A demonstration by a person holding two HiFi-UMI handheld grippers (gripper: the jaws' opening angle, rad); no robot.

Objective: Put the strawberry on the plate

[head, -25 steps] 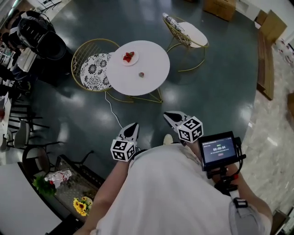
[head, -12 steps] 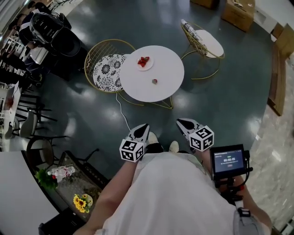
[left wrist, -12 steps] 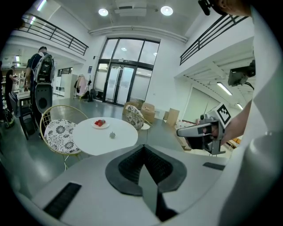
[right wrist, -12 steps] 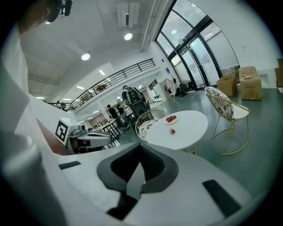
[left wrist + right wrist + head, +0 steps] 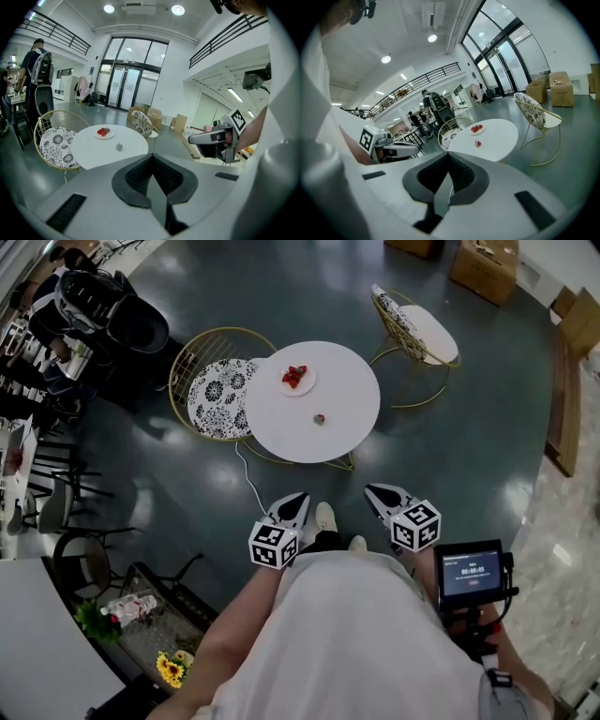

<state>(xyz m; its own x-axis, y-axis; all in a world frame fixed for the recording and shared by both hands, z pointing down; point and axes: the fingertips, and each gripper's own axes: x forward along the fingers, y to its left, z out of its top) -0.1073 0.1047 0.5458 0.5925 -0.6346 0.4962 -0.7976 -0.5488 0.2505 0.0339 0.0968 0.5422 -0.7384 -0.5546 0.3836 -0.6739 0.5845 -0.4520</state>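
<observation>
A round white table [image 5: 337, 432] stands a few steps ahead of me. A small white plate [image 5: 297, 381] with red strawberries on it sits at the table's far left. One loose strawberry [image 5: 320, 419] lies near the table's middle. My left gripper [image 5: 292, 506] and right gripper [image 5: 380, 495] are held side by side over the dark floor, well short of the table, both shut and empty. The left gripper view shows the plate [image 5: 104, 133] and the loose strawberry [image 5: 119, 147] far ahead. In the right gripper view the loose strawberry [image 5: 478, 143] lies in front of the plate [image 5: 477, 128].
A gold wire chair with a patterned cushion [image 5: 216, 385] stands left of the table, and another chair [image 5: 419, 326] at its far right. A white cable [image 5: 246, 470] runs over the floor. Cardboard boxes [image 5: 483, 266] lie far back, people and chairs at the left.
I have walked forward: the table sits lower and nearer in the head view. Both grippers moved with me toward it and stayed shut.
</observation>
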